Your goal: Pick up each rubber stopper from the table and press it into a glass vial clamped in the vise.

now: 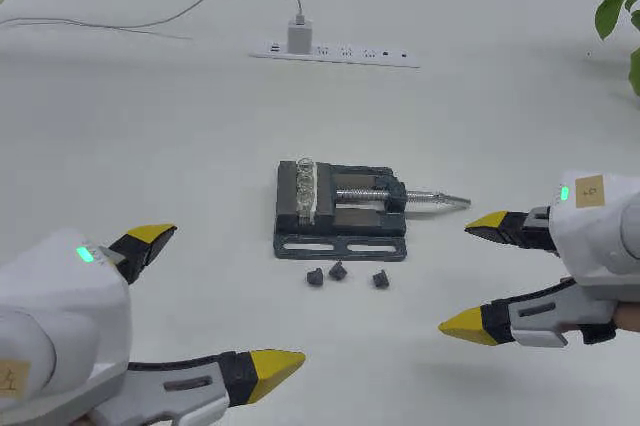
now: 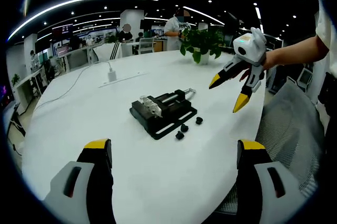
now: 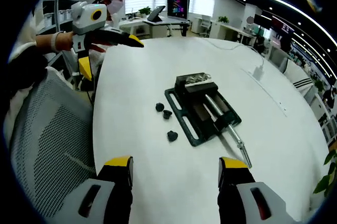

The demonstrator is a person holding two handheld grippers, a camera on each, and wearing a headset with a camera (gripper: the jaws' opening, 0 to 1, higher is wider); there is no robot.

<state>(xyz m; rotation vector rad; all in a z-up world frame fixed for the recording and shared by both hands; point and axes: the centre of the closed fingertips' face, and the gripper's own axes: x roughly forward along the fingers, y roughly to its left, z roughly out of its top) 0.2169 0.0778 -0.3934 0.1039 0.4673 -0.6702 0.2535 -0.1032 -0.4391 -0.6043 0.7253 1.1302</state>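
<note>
A black vise (image 1: 340, 212) (image 2: 164, 110) (image 3: 201, 107) sits mid-table with clear glass vials (image 1: 304, 185) (image 3: 197, 79) clamped in its jaws. Three dark rubber stoppers (image 1: 338, 271) (image 2: 185, 128) (image 3: 167, 113) lie loose on the table just in front of it. My left gripper (image 1: 220, 296) (image 2: 174, 153) is open at the near left, well short of the stoppers, holding nothing. My right gripper (image 1: 478, 276) (image 3: 175, 169) is open at the right, level with the vise's screw handle (image 1: 432, 202), also empty.
A white power strip (image 1: 334, 51) with a plugged charger and cable lies at the far side of the white table (image 1: 150, 146). Plant leaves (image 1: 620, 16) reach in at the far right. Mesh chair backs (image 3: 47, 145) stand by the table's edge.
</note>
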